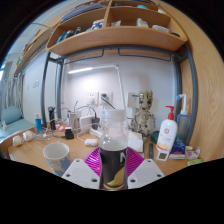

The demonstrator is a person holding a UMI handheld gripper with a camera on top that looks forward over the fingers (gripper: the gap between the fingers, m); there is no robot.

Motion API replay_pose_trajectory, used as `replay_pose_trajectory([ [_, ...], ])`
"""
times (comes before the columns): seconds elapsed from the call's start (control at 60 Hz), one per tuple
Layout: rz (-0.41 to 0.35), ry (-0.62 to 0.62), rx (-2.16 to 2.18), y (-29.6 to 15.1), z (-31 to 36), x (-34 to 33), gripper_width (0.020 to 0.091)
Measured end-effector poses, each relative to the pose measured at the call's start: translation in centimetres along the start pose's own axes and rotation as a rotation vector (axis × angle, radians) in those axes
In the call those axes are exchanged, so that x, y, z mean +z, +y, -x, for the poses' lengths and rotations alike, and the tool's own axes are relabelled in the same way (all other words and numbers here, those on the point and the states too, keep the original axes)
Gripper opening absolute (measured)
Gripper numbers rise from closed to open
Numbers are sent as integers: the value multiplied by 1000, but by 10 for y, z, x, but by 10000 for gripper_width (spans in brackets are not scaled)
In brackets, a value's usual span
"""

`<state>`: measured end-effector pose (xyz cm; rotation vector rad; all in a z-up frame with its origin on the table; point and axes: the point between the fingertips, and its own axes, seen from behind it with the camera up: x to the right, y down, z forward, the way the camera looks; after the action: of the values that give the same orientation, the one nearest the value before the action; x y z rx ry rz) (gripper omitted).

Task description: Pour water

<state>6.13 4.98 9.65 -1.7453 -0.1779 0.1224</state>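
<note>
Gripper (113, 176) closed on upright bottle (113, 150), fingers pressing both sides; cup (57, 157) near left on table (30, 158), pouring seemingly not yet begun.

The bottle (113, 150) between the fingers hides most of the pink pads (93, 160); whether both press on it cannot be told. Bottle base is cut off below, between the fingers. Bottle contents: level unclear through dark label. Items on the wooden shelf (115, 38) above are too small to identify. Clutter on the desk (30, 155) beyond the fingers, left of the bottle, is unresolved. Text on the white pump dispenser (166, 134), ahead right, is unreadable.
</note>
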Motion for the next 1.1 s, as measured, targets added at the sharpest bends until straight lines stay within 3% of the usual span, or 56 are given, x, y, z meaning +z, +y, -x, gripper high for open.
replay_pose_trajectory([
  [0.35, -58, 43, 36, 9, -9, 1, 297],
  [0.533, -55, 68, 64, 9, -13, -2, 412],
  [0.65, 0, 102, 90, 18, -16, -11, 669],
  [0.733, 4, 97, 118, 19, -10, -26, 752],
  [1.1, 36, 210, 116, 37, 31, -152, 792],
])
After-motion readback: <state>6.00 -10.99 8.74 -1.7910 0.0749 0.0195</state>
